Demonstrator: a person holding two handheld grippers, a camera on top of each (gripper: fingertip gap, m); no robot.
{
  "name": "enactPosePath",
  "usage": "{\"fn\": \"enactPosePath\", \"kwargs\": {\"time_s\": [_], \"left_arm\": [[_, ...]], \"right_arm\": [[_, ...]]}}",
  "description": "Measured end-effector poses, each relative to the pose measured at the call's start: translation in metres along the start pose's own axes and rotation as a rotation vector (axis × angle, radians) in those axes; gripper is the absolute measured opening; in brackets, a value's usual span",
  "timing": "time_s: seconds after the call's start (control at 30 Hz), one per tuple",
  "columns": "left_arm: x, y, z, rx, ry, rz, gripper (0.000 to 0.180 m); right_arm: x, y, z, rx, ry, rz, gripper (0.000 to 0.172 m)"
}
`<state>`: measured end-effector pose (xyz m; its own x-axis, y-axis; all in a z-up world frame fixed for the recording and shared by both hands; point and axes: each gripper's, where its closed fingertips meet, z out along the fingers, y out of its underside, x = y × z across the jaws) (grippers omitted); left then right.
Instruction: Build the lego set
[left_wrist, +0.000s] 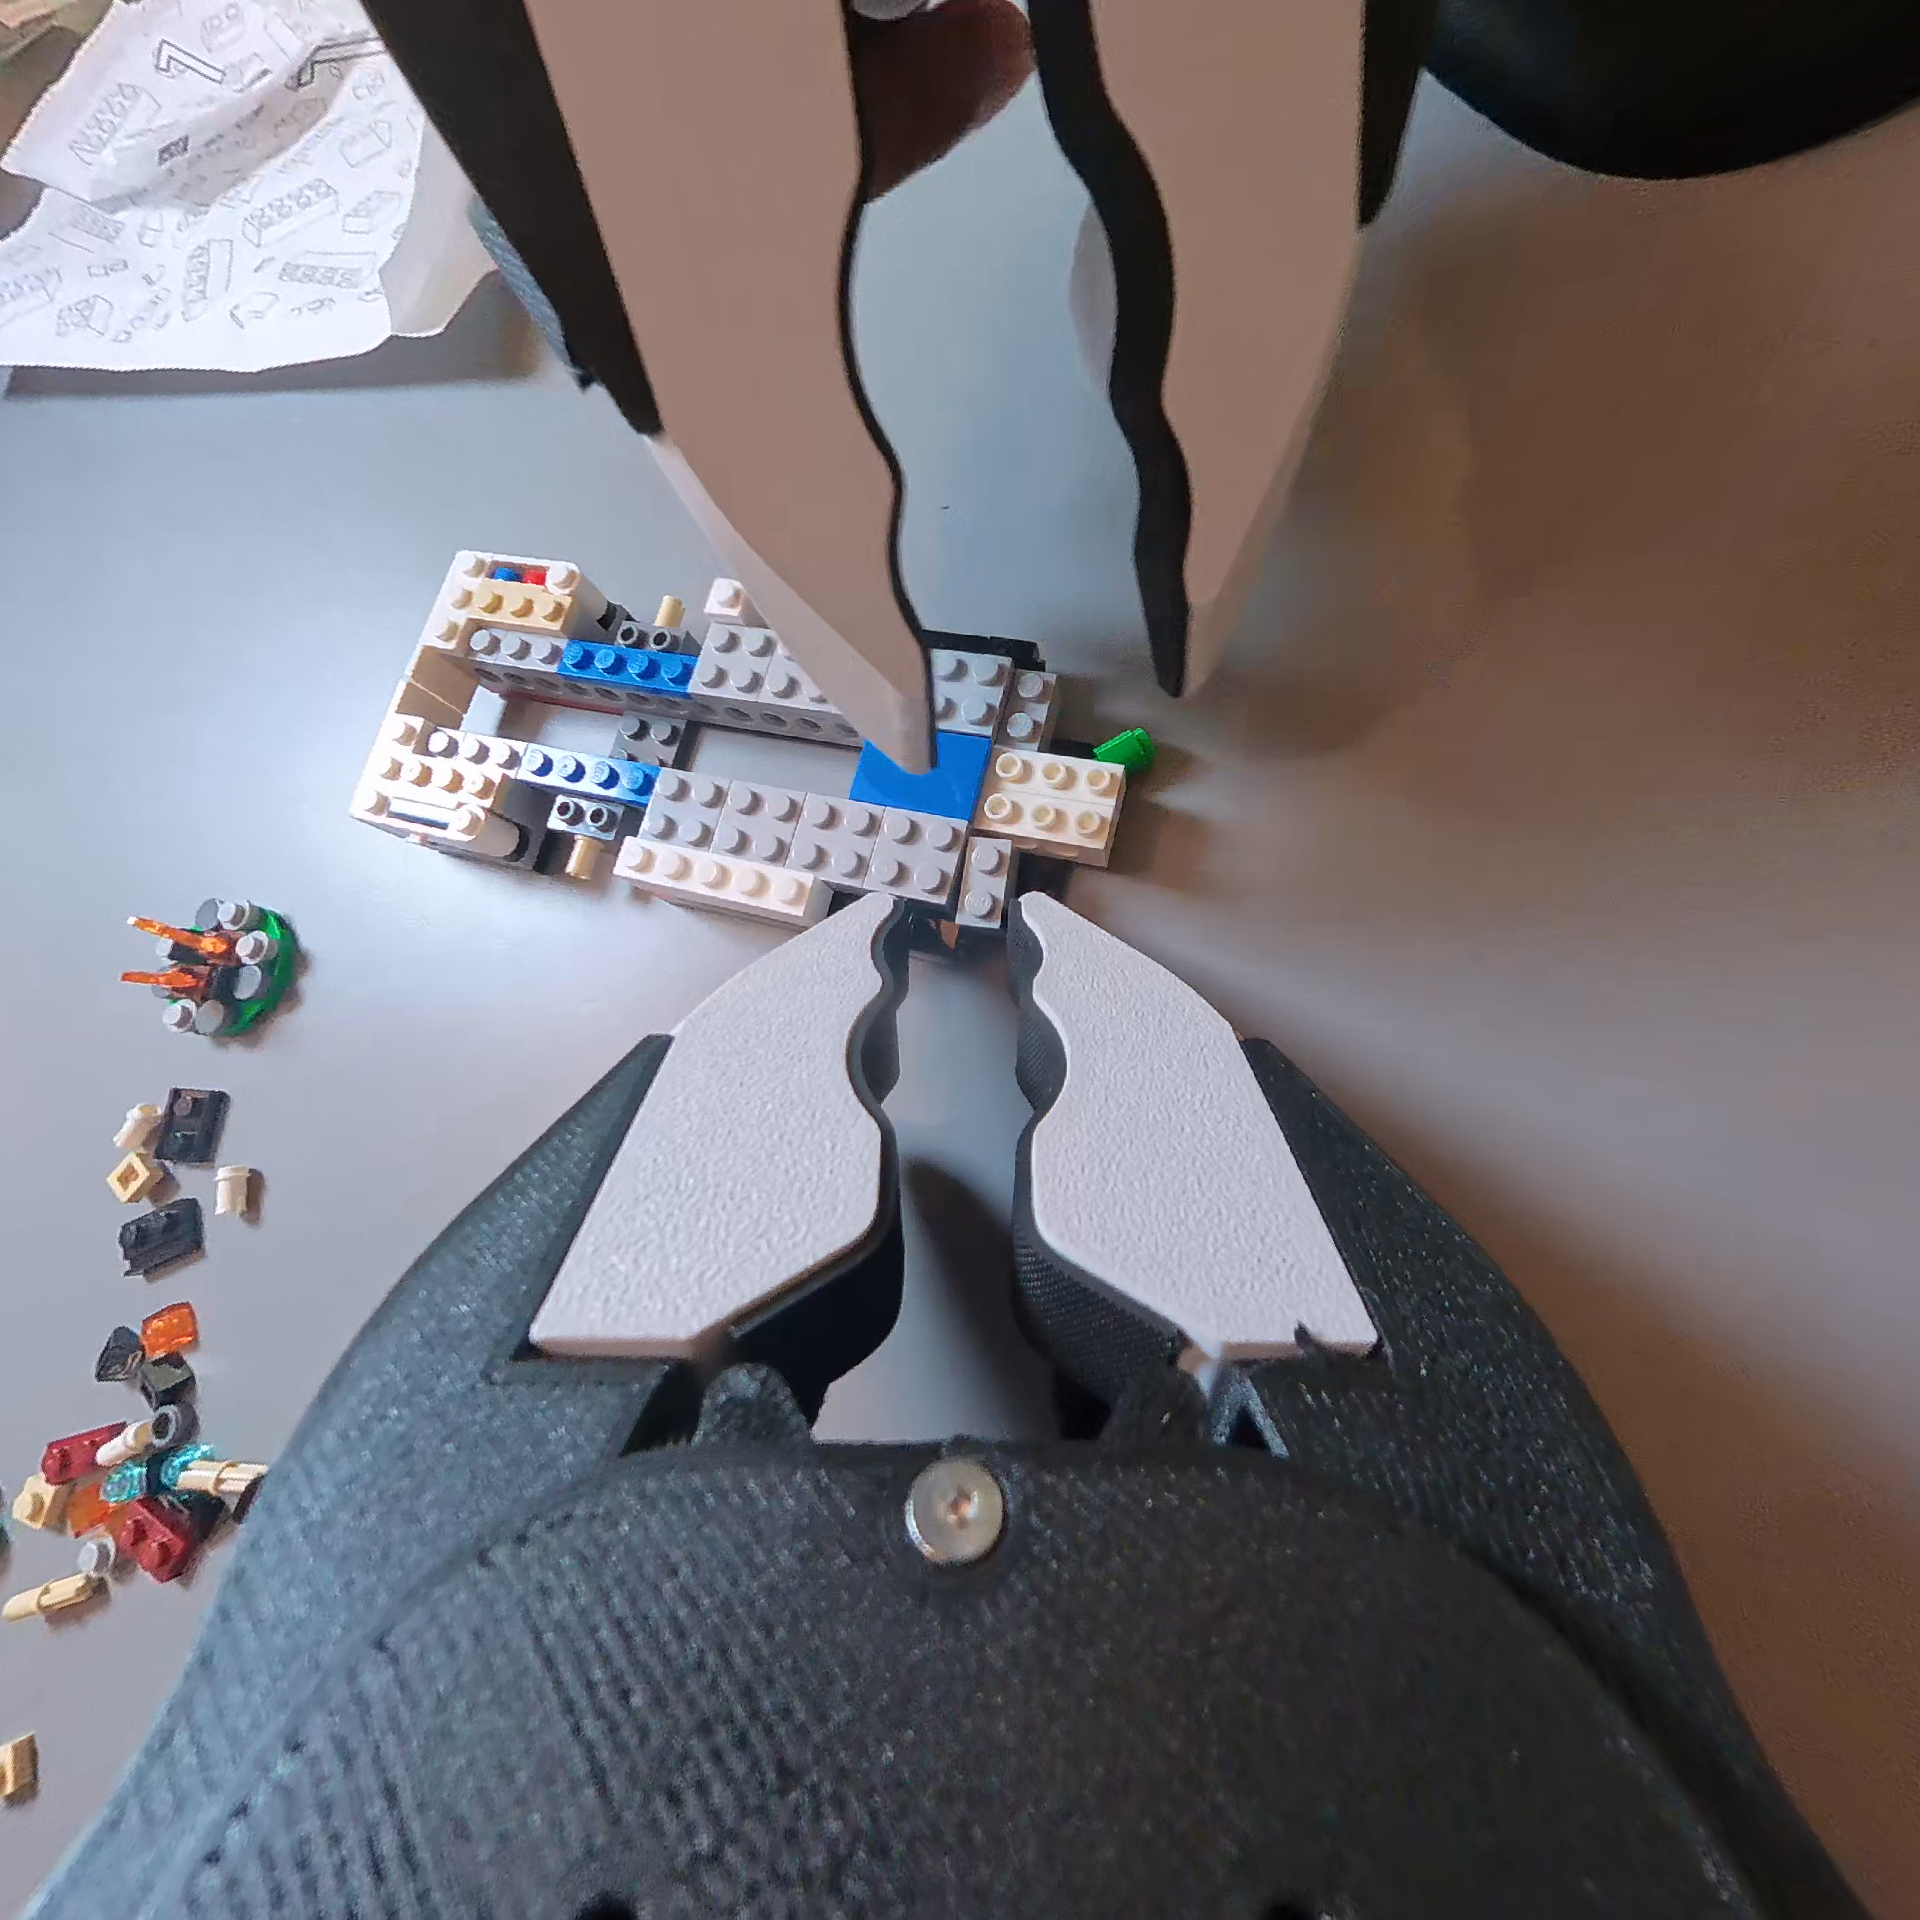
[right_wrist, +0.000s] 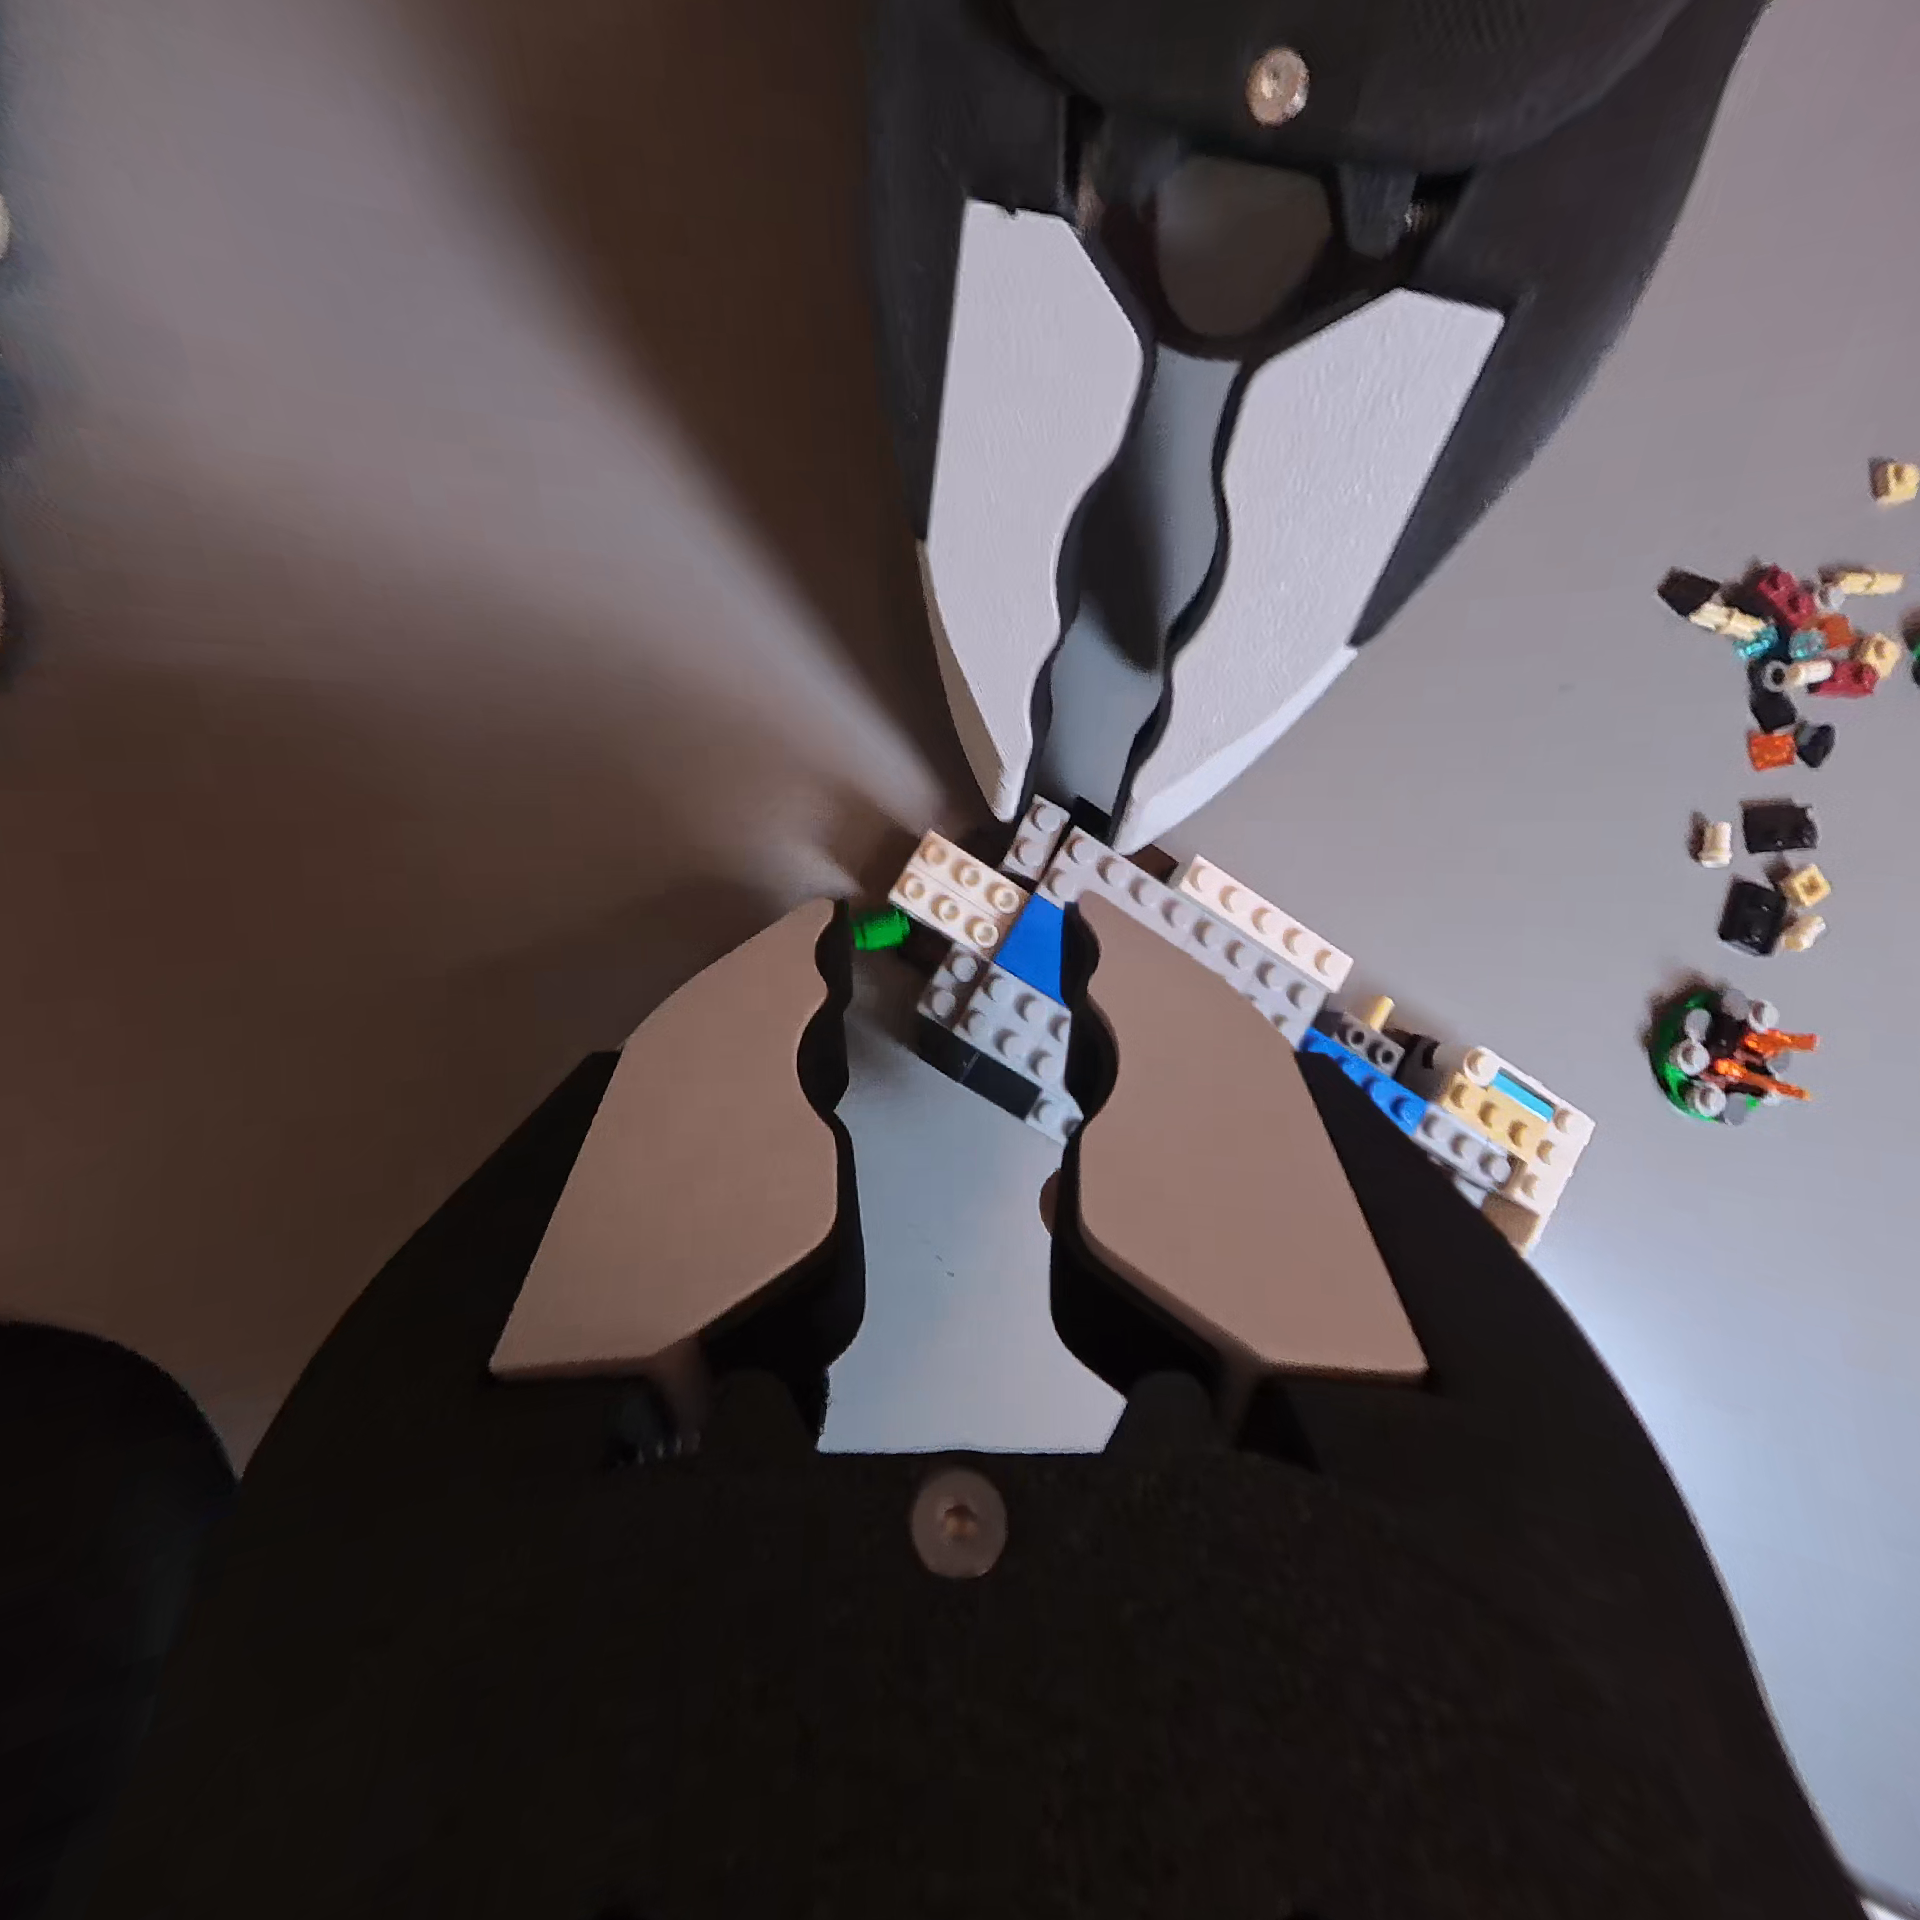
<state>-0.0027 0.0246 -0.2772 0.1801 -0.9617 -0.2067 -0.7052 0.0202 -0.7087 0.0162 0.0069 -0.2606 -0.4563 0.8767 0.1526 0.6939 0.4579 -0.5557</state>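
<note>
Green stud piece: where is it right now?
Green stud piece lies on the table at the brick model's right end, beside the white plates, in the left wrist view.

A plain grey table (left_wrist: 1455, 935) carries a flat brick model (left_wrist: 727, 748) at centre, a printed paper sheet (left_wrist: 208, 208) at eleven o'clock, a round green studded piece (left_wrist: 223, 977) at nine, and loose small bricks (left_wrist: 135, 1455) at eight.

A brick model (left_wrist: 727, 748) is showing grey, white, tan and blue studs around one smooth blue tile (left_wrist: 935, 795), with a green stud (left_wrist: 1127, 746) at its end. Loose pieces (left_wrist: 135, 1486) are glinting red, orange and black on the grey table (left_wrist: 1455, 935).
</note>
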Motion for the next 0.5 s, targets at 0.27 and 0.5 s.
{"fn": "enactPosePath", "kwargs": {"time_s": [0.27, 0.5], "left_arm": [[-0.001, 0.000, 0.001, -0.014, -0.009, 0.001, 0.017], [-0.002, -0.002, 0.003, -0.031, -0.016, 0.008, 0.018]], "right_arm": [[-0.005, -0.004, 0.013, -0.009, 0.018, -0.027, 0.041], [-0.004, 0.002, 0.016, -0.029, 0.052, -0.018, 0.043]]}}
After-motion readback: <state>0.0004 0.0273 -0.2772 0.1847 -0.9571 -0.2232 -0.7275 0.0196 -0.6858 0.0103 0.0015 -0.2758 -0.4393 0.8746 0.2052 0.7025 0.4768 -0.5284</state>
